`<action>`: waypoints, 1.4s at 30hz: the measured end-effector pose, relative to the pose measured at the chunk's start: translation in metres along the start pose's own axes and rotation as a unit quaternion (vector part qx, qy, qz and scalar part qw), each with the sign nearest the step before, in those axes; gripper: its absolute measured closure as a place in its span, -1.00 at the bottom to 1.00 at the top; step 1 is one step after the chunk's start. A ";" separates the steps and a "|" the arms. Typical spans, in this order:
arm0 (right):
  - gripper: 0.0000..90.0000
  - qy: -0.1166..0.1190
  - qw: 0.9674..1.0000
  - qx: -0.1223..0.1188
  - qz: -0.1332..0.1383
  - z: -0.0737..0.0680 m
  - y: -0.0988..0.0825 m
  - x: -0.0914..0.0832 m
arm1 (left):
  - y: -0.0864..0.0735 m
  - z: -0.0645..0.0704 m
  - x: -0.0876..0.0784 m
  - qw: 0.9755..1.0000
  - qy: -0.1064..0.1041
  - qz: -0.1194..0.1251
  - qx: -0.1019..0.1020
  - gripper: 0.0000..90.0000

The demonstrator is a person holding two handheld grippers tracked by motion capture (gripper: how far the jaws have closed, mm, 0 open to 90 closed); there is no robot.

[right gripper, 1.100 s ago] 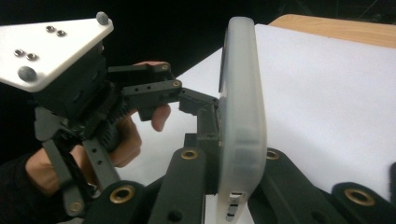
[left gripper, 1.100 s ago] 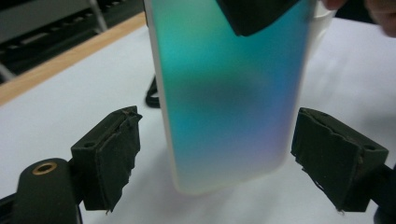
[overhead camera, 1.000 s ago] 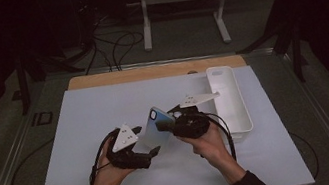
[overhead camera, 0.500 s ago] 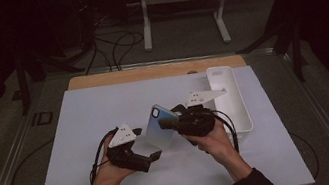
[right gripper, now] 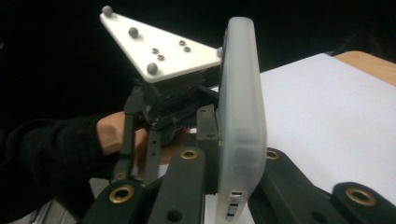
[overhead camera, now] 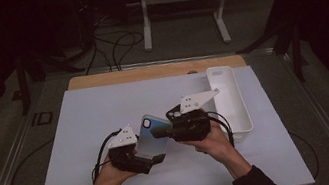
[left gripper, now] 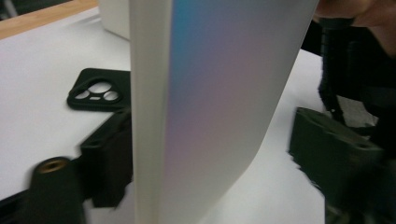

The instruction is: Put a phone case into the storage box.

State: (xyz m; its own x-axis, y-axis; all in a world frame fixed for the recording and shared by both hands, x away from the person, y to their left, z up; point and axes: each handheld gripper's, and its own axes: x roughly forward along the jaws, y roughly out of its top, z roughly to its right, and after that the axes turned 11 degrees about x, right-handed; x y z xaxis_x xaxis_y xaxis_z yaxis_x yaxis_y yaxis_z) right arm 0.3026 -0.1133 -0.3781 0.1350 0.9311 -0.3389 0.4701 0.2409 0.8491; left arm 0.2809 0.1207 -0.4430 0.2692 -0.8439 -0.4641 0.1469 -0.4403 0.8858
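The phone case is clamped by the left hand-held gripper and, apparently, the right hand-held gripper, steadied above the bench.

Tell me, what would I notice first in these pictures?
Probably the shiny blue-to-pink phone case, held up off the white table between two black claws. The left claw pinches its lower end and the right claw meets its side. A white tray sits at the table's right edge.

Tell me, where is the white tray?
In the high view, the white tray sits at the table's right side, just beyond the right gripper.
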 end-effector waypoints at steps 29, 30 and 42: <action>-0.38 -0.114 0.993 -0.033 -0.015 0.005 0.000 -0.001 | 0.000 0.000 -0.003 1.000 0.009 0.011 0.008 0.92; -0.45 -0.120 0.992 -0.028 -0.012 0.005 -0.002 -0.001 | 0.000 0.000 -0.003 1.000 0.015 0.010 0.007 0.92; -0.66 -0.152 0.988 -0.009 -0.002 0.005 -0.005 -0.004 | 0.001 0.000 -0.007 0.997 0.081 0.006 0.004 0.92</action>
State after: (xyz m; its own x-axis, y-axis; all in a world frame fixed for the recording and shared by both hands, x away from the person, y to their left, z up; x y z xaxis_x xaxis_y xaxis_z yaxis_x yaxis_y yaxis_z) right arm 0.3046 -0.1194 -0.3833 0.3902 0.8056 -0.4459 0.4560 0.2516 0.8537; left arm 0.2794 0.1258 -0.4391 0.4218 -0.7886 -0.4474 0.1361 -0.4328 0.8912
